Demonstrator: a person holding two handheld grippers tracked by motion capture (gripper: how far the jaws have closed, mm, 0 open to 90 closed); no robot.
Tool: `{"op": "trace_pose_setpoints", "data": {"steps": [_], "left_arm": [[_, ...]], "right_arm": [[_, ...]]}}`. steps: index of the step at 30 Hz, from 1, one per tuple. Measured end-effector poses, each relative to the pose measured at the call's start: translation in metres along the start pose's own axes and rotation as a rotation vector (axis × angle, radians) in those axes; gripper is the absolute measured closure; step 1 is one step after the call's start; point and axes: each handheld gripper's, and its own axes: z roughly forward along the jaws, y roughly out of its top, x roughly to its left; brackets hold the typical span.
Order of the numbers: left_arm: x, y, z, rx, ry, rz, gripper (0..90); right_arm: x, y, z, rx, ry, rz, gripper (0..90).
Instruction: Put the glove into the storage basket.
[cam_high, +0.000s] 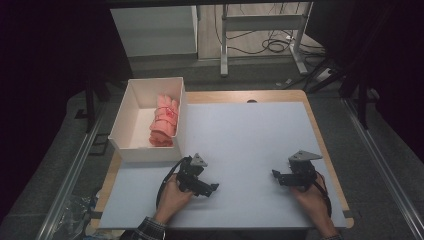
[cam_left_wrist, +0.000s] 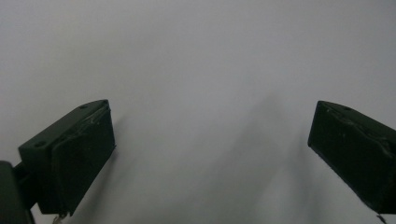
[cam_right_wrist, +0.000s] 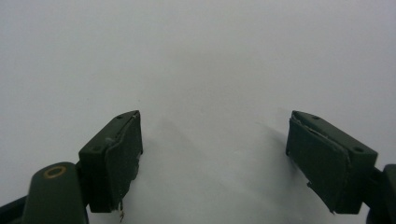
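Now both tongs (cam_high: 216, 188) (cam_high: 274, 173) agape (over white mat (cam_high: 250, 135)).

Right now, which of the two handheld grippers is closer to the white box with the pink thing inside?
The left gripper. It sits just below the white box's near corner, while the right gripper is far across the grey mat.

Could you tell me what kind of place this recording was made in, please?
Probably a lab or workshop data-collection station: a table with a white mat, hand-held grippers, a white box of pink items, cables on the floor.
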Motion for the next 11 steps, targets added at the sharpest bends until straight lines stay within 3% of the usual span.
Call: {"op": "trace_pose_setpoints", "data": {"steps": [2,4,11], "left_arm": [[-0.0019,-0.0033,0.0007,-0.011,0.015,0.027,0.1],[-0.0054,-0.0048,0.0027,-0.003,0.044,0.08,0.0],[-0.0064,-0.0054,0.0031,-0.005,0.049,0.085,0.0]], "right_arm": [[0.0,0.0,0.0,0.0,0.0,0.0,18.9],[-0.0001,0.0,0.0,0.0,0.0,0.0,18.9],[0.0001,-0.0002,0.0,0.001,-0.001,0.0,18.8]]}}
